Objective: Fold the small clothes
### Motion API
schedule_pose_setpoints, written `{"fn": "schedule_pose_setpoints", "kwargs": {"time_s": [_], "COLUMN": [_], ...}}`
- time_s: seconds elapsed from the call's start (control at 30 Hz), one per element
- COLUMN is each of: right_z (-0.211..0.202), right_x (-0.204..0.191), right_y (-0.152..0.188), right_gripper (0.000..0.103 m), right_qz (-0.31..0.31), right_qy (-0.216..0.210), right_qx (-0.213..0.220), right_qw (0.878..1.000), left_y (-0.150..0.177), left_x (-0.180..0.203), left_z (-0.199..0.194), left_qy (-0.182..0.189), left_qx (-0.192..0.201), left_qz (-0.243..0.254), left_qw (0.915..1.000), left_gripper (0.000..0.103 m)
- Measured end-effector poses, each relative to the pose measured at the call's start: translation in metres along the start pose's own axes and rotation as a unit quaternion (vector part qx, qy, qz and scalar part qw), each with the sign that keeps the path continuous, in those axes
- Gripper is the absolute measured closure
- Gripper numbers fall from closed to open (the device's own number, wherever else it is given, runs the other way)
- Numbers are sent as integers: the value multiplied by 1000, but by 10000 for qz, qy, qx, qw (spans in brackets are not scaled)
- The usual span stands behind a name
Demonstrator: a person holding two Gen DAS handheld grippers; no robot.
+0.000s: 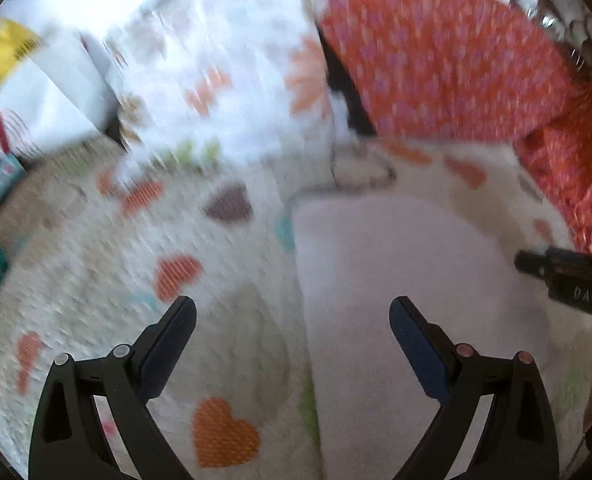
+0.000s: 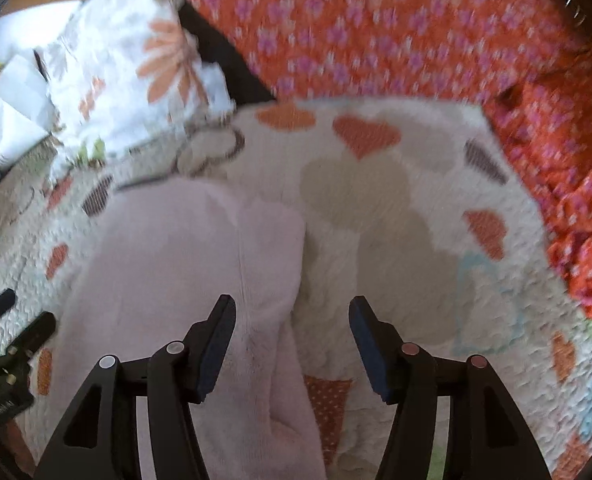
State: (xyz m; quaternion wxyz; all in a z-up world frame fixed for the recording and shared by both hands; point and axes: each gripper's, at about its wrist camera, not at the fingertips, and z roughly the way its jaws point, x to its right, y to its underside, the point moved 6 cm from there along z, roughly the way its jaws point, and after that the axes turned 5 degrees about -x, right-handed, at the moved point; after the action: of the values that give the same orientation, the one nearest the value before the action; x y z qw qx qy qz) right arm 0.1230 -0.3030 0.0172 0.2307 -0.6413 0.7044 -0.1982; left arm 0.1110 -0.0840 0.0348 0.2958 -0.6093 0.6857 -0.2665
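The pink garment [image 2: 184, 264] was laid flat on the heart-patterned quilt [image 2: 396, 200] for folding; both hand-held grippers, left [image 1: 292, 312] and right [image 2: 292, 312], were held spread, pinching nothing.

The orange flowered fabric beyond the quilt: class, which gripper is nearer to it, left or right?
Right. The right gripper hangs over the pale pink garment, beside the orange flowered fabric; the left gripper sits on the garment's far side.

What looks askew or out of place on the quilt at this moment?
Nothing looks spilled or damaged. The pale pink garment lies bunched on the heart quilt, with a raised lengthwise fold rather than flat. Both claws, left and right, are open and empty. Both views are blurred.
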Motion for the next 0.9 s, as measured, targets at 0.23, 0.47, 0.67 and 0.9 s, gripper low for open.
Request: {"fn": "schedule_pose_setpoints", "kwargs": {"time_s": [0.23, 0.47, 0.67, 0.9], "right_z": [-48, -90, -91, -63], "right_x": [-4, -6, -9, -21], "right_y": [11, 28, 69, 111], "right_gripper": [39, 34, 32, 32], "right_qz": [-163, 171, 650, 518], "right_qy": [103, -16, -248, -178], "right_qx": [512, 833, 529, 8], "right_qw": [9985, 9964, 9962, 9985], "left_y": [-7, 4, 45, 91], "left_x": [-23, -27, -20, -15], "left_z": [-97, -151, -151, -105], "left_qy": [-407, -118, 264, 311], "left_qx": [1794, 1978, 1279, -3], "left_qz": [-263, -143, -222, -151], "left_qw": [9826, 9801, 9912, 9994], "left_gripper": [0, 0, 0, 0]}}
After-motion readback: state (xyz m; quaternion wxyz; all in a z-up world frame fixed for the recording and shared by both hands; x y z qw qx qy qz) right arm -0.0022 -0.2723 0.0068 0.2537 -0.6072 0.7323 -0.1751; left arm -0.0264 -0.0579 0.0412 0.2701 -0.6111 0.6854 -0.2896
